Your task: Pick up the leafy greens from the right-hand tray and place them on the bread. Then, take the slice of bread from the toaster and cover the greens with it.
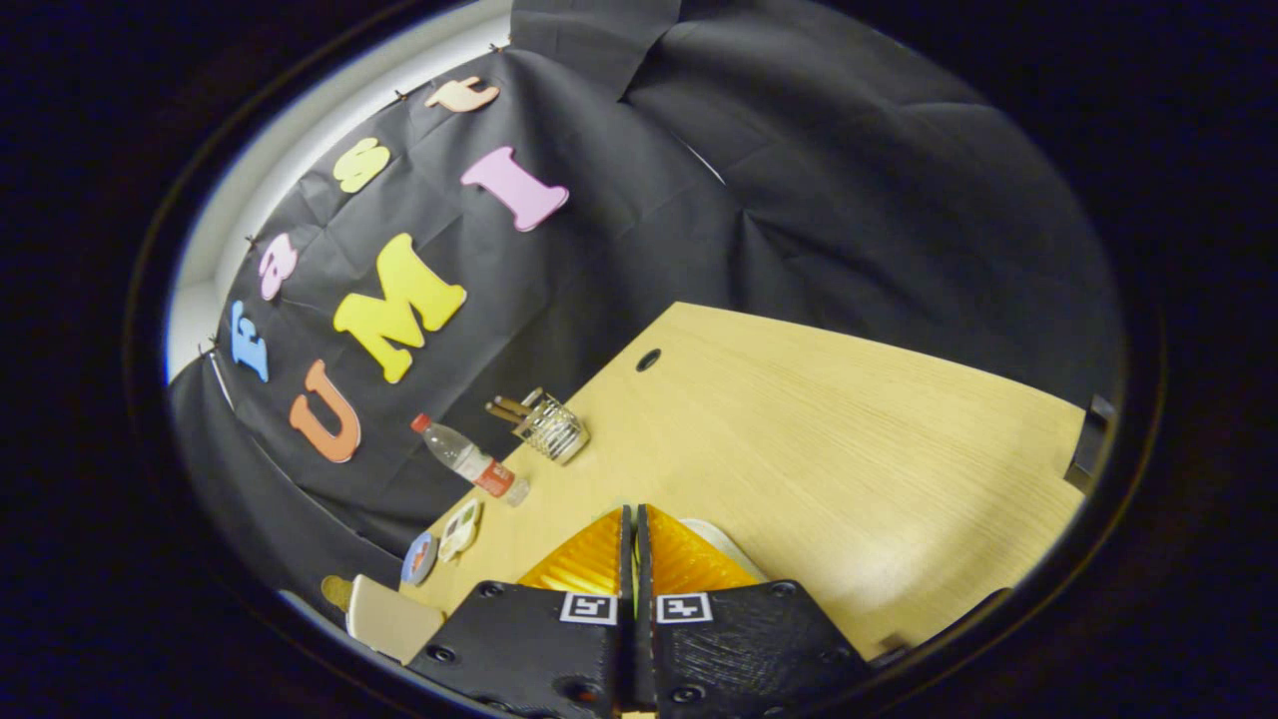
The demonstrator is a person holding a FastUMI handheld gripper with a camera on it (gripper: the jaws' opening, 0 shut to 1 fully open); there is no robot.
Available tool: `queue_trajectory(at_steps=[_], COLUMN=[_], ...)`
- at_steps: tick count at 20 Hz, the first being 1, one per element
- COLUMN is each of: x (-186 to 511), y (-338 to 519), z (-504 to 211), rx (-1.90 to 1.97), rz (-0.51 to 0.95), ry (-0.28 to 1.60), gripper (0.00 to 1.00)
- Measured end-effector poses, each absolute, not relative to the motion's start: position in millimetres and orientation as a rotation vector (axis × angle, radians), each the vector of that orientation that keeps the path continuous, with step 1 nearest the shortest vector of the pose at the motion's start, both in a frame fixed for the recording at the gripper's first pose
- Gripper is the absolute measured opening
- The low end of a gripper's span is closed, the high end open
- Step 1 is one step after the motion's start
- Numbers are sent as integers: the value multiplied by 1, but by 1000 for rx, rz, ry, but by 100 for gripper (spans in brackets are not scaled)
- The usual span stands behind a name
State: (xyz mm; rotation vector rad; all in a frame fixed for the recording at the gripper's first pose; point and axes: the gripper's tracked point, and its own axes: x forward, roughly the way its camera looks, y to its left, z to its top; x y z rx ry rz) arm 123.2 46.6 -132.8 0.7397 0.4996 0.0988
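Starts at the far left, low beside the fingers, with a tan flat slab (384, 616), possibly the task's bread or a board, too cut off to say which. Moves on past two small flat discs (439, 544) at the near table edge, then a plastic bottle (467, 458) lying on its side with its cap end toward the booth wall, then a wire holder (551, 429) with brown sticks poking out, tipped over on the wooden table (859, 439).

Reaches the gripper (635, 511) in the middle: fingers drawn together, only a narrow slit between them. Cannot tell whether a leaf is pinched there; shows a thin greenish sliver low in the slit, too small to name.

Ends just behind the right finger with a pale rounded rim (726, 540), perhaps a plate.

Judging from this: points well above the working area, with the likely bread lying down and to the left of the tips, so needs a tilt downward and leftward first
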Motion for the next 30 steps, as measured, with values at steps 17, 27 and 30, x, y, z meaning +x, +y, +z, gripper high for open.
queue_trajectory(at_steps=[17, 27, 30], x=[67, 60, 69], y=[238, 327, 313], z=[-41, -93, -110], rx=[762, 815, 773], rz=[440, 524, 464], ry=[429, 573, 571], gripper=[0, 0, 0])
